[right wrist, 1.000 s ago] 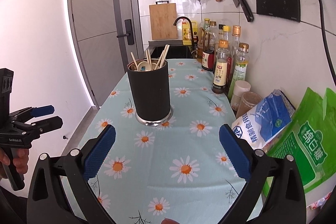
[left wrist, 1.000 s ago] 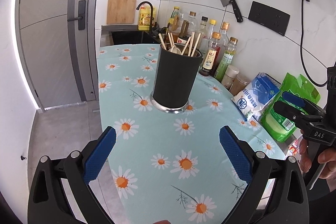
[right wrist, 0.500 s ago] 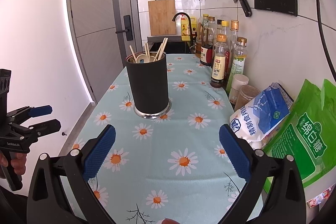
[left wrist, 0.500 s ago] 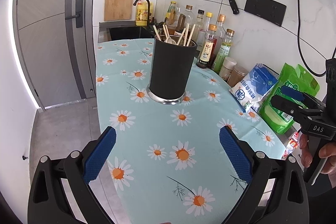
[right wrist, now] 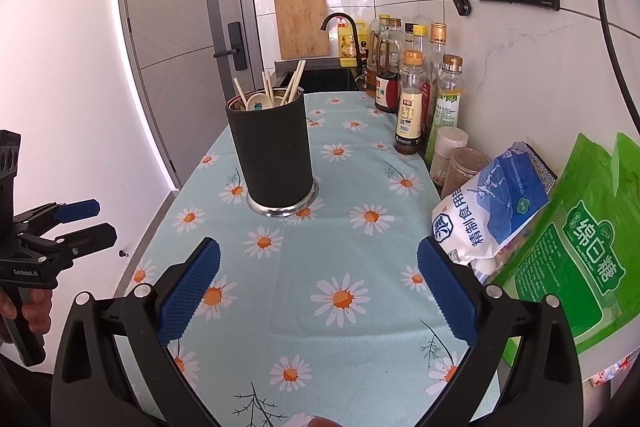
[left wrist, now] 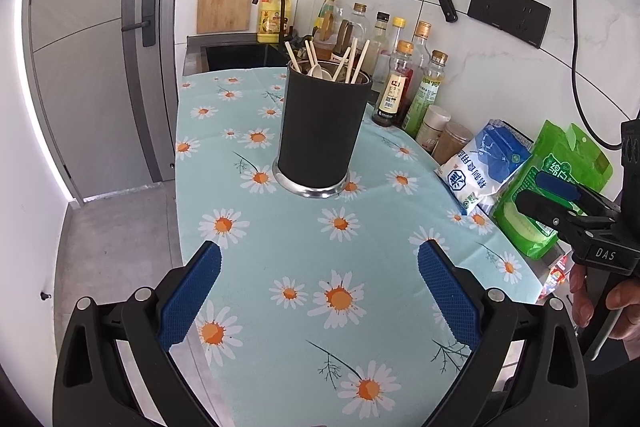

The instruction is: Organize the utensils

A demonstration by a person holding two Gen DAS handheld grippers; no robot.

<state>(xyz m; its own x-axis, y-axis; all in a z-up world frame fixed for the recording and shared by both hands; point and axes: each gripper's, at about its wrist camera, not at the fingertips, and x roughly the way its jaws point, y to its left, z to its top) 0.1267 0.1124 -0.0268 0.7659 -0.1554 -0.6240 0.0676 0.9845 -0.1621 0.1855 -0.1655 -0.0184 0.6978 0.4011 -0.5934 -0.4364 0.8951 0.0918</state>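
A black cylindrical utensil holder with a steel base stands upright on the daisy-print tablecloth. Wooden chopsticks and a pale spoon stick out of its top. My left gripper hovers open above the cloth, well short of the holder, with nothing between its blue pads. My right gripper is open too, empty, at about the same distance. Each gripper shows at the edge of the other's view: the right gripper and the left gripper.
Bottles of sauce and oil line the wall. A blue-white bag and a green bag lie at the right. A sink with a tap lies behind. The floor drops off at the left.
Both grippers have drawn back and risen a little, so the holder appears slightly farther away. Their jaws stay open and nothing on the table has moved.
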